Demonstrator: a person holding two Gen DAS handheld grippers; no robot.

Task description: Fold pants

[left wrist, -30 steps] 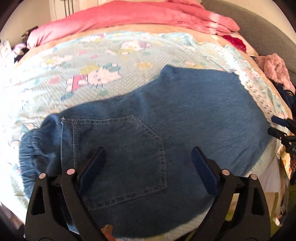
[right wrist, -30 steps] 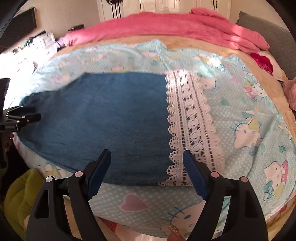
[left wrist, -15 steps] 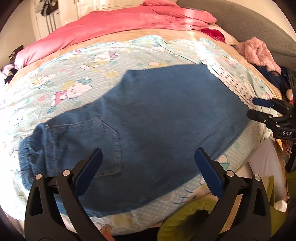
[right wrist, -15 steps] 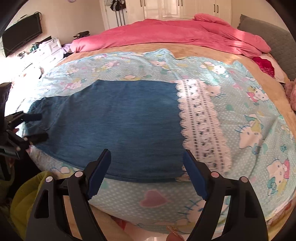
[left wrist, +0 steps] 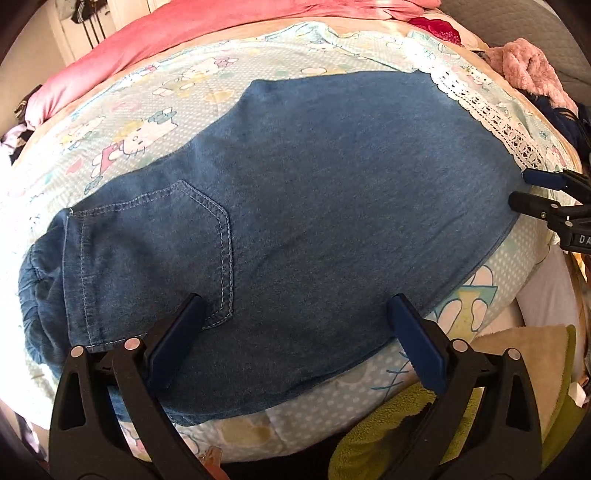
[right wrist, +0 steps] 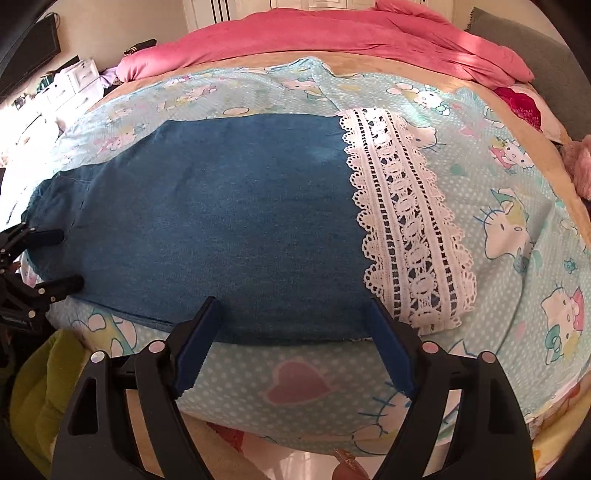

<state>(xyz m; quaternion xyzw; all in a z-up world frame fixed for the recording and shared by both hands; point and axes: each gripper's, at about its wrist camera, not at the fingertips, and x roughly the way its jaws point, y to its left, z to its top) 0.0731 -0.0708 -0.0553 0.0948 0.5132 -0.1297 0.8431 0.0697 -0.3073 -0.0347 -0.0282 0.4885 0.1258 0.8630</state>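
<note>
Blue denim pants (left wrist: pixel 314 192) lie flat across the bed, waistband at the left with a back pocket (left wrist: pixel 155 251) facing up, white lace hem (right wrist: pixel 402 221) at the right. My left gripper (left wrist: pixel 295 325) is open and empty, above the near edge of the pants by the pocket. My right gripper (right wrist: pixel 295 325) is open and empty, above the near edge close to the lace hem. Each gripper shows in the other's view, the right gripper (left wrist: pixel 535 192) at the right and the left gripper (right wrist: pixel 51 258) at the left.
The pants rest on a light blue cartoon-cat sheet (right wrist: pixel 517 206). A pink duvet (right wrist: pixel 332 33) is bunched along the far side. A fuzzy pink item (left wrist: pixel 524 62) and dark clothes lie at the right edge. A green blanket (left wrist: pixel 424 435) lies below the bed's near edge.
Both grippers pulled back from the pants half a second ago, then came closer again. The pants have stayed flat, and both grippers stayed open.
</note>
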